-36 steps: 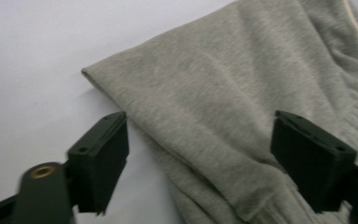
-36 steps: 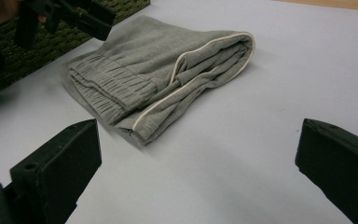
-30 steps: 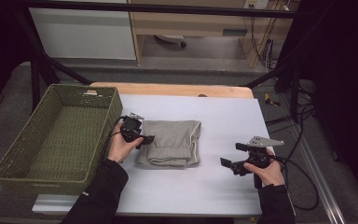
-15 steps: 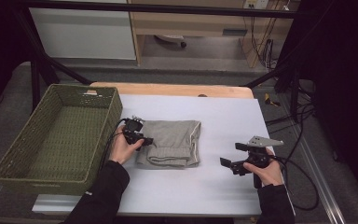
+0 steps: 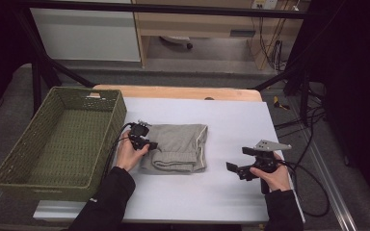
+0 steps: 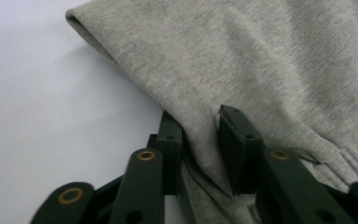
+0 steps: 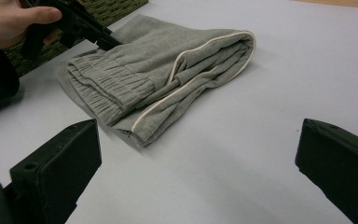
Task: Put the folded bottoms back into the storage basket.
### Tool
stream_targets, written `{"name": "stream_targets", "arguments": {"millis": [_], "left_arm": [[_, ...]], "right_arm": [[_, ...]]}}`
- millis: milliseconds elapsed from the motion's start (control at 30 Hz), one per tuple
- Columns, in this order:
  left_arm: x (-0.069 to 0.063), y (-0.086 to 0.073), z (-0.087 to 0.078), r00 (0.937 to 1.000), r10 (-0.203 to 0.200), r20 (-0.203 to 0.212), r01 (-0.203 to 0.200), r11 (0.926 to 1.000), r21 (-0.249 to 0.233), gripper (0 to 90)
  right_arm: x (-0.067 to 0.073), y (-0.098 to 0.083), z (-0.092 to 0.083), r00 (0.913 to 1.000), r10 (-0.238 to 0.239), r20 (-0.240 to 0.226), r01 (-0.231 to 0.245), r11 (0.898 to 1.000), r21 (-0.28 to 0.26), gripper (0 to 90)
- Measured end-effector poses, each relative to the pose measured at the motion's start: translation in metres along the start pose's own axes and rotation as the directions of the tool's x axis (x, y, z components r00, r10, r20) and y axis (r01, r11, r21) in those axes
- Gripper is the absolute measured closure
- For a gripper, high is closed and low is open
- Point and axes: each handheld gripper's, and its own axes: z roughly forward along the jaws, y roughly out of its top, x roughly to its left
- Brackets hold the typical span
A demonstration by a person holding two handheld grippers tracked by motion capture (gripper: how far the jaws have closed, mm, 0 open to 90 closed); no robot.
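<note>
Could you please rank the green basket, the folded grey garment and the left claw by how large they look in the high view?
1. Green basket, plainly largest.
2. Folded grey garment.
3. Left claw, smallest, closing on the garment's edge.

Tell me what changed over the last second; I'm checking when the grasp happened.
The left gripper has just been closing its jaws, and they now pinch the edge of the grey cloth. The right gripper stayed open beside it, and the basket and cloth kept their places.
</note>
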Motion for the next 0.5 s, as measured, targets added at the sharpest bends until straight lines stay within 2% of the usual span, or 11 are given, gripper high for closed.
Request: {"name": "stream_targets", "arguments": {"millis": [167,333,500], "left_arm": [[0.000,0.000,0.001,1.0000,0.005,-0.001,-0.005,1.0000,0.001,76.2],[-0.006,0.000,0.001,0.9989,0.033,-0.032,-0.033,0.9994,0.006,77.2],[-0.007,0.000,0.001,0.9982,0.048,-0.037,-0.047,0.9989,0.004,77.5]], "right_arm": [[0.001,0.002,0.003,1.0000,0.000,0.010,0.000,1.000,0.002,0.9],[0.003,0.004,0.009,0.9998,-0.005,0.021,0.005,1.000,0.011,0.7],[0.005,0.009,0.016,0.9994,-0.017,0.029,0.017,1.000,0.019,0.7]]}}
